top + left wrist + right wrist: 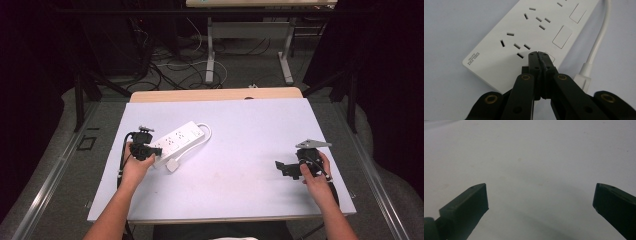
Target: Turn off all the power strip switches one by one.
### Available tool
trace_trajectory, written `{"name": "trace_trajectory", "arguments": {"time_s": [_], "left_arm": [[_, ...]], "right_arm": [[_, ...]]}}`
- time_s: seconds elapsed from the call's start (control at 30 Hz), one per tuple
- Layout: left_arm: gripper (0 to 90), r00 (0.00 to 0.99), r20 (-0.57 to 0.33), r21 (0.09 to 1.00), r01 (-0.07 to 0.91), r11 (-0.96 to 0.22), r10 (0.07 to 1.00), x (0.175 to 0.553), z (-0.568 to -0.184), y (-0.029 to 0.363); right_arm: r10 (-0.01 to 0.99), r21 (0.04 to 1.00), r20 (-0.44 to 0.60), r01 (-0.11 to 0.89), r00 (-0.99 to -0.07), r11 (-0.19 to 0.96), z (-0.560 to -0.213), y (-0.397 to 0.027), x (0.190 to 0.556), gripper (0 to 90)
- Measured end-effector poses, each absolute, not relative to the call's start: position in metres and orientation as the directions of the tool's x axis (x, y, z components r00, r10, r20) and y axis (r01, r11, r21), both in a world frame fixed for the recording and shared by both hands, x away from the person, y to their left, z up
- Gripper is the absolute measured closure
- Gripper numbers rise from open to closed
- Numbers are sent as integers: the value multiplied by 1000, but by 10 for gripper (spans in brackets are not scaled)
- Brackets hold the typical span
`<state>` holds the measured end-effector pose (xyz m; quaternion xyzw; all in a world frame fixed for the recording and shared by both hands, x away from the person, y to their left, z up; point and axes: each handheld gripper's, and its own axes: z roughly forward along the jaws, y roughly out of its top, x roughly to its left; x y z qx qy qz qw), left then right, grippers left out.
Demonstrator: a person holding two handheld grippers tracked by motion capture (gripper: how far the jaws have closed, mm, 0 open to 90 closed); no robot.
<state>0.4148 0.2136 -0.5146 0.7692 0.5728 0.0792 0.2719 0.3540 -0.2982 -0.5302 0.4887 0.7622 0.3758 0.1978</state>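
White power strip (176, 141) lies near the tabletop's (240, 130) left edge, left claw (539, 55) pressed together over its sockets, empty up close, while right claw (540, 197) gapes apart.

We hold the left gripper (150, 150) near the desk's left edge, jaws fully closed, tips together. We hold the right gripper (540, 200) near the right edge, jaws wide apart, apparently angled down at the surface.
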Motion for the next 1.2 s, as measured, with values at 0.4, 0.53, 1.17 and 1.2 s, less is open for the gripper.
{"name": "trace_trajectory", "arguments": {"time_s": [0.4,0.53,1.17,1.2], "left_arm": [[900,334,-194,512,837,-196,922,415,-515,214],[900,336,-196,509,838,-198,921,415,-515,215],[900,327,-180,516,834,-194,928,412,-519,215],[900,326,-181,515,835,-193,928,413,-519,215]], "right_arm": [[893,766,70,598,-444,237,-531,-298,354,0],[891,766,68,596,-448,240,-531,-298,354,0],[895,767,70,597,-442,235,-530,-299,354,0],[892,767,70,595,-447,238,-531,-300,355,0]]}}
